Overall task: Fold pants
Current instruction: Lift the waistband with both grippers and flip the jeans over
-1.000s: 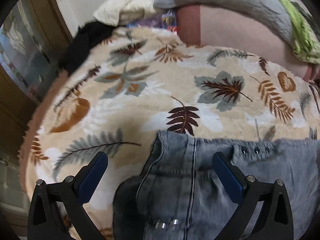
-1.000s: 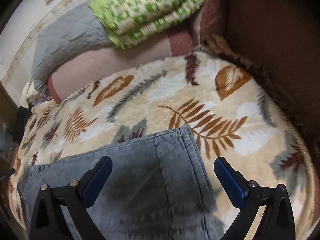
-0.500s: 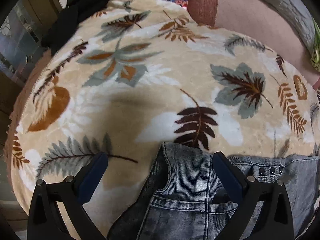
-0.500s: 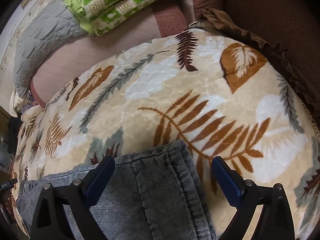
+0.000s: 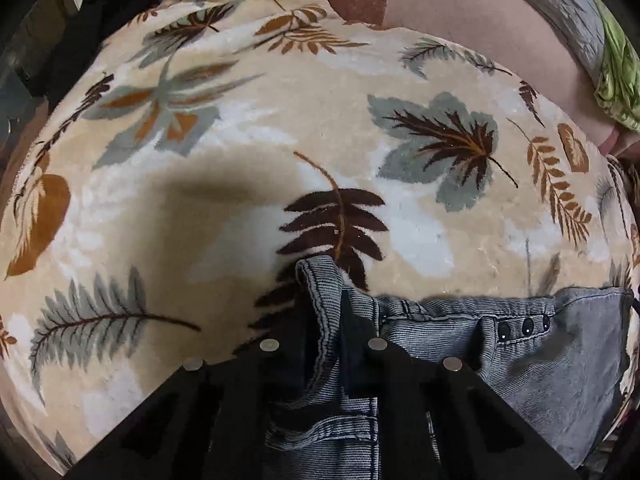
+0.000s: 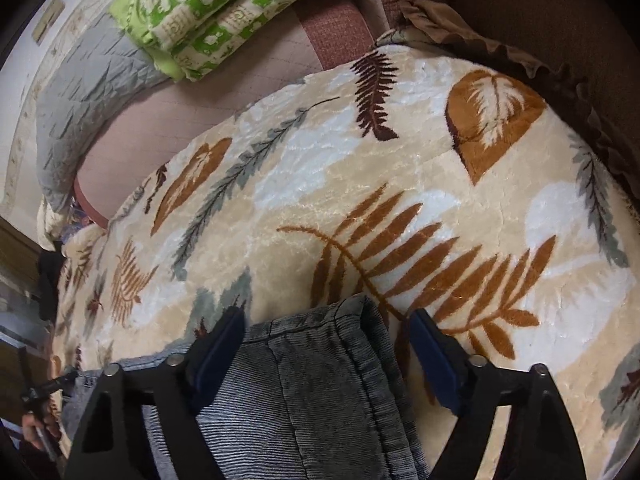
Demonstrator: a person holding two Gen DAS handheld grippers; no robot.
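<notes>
Jeans (image 5: pixel 560 360) lie unfolded on leaf blanket (image 5: pixel 320 120); we have left gripper (image 5: pixel 322 320) clamped on waistband, right gripper (image 6: pixel 324 344) closing round hem, folding yet to begin

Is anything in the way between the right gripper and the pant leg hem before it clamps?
Nothing visible. The right gripper is closing with the hem of the pants already between its jaws, only the leaf-print blanket lying beneath. The left gripper is already shut on the waistband.
</notes>
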